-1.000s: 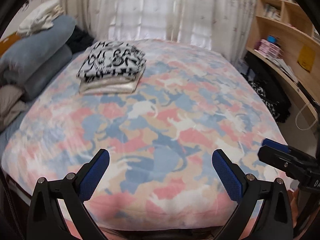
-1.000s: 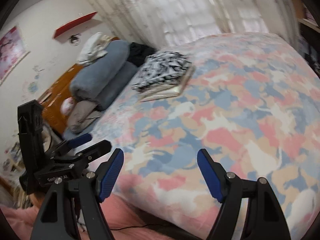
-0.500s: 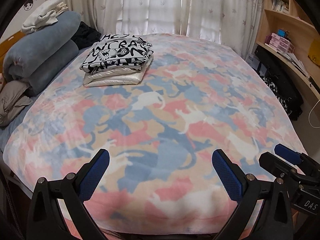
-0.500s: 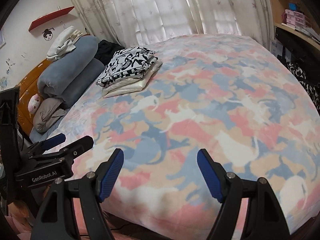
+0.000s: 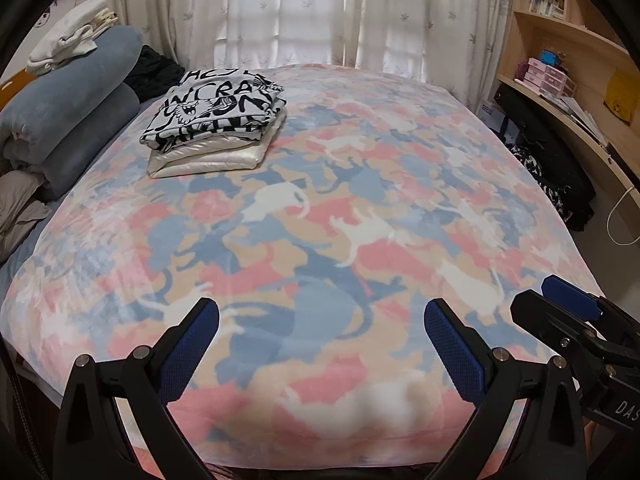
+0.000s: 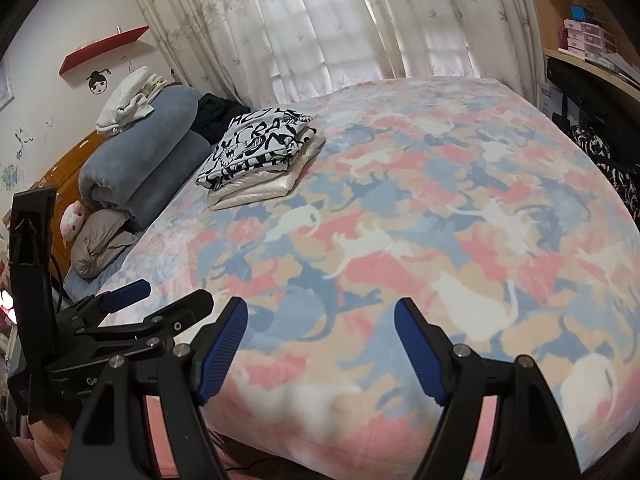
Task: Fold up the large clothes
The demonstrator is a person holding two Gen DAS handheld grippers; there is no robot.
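A folded stack lies at the bed's far left: a black-and-white printed garment (image 5: 216, 116) (image 6: 256, 148) on top of a cream satin one (image 5: 208, 162) (image 6: 260, 192). The bed is covered by a pink, blue and beige cat-print blanket (image 5: 320, 220) (image 6: 400, 220), spread flat. My left gripper (image 5: 320, 320) hovers open over the blanket's near edge, with nothing between its blue pads. My right gripper (image 6: 320, 312) is open too, also over the near edge and holding nothing. Each gripper shows in the other's view: the right one (image 5: 568, 308) at the right, the left one (image 6: 160, 300) at the left.
Rolled blue-grey quilts (image 5: 68, 108) with white clothes (image 5: 68, 44) on top line the bed's left side, beside a dark garment (image 5: 154, 72). A wooden headboard (image 6: 68, 184) stands behind them. A desk with shelves (image 5: 560, 80) and a black bag (image 5: 540, 152) flank the right. Curtains (image 5: 320, 12) hang behind.
Both views have settled a little lower toward the bed's near edge, and the right view has swung to face the bed squarely. Both grippers stay open and empty.
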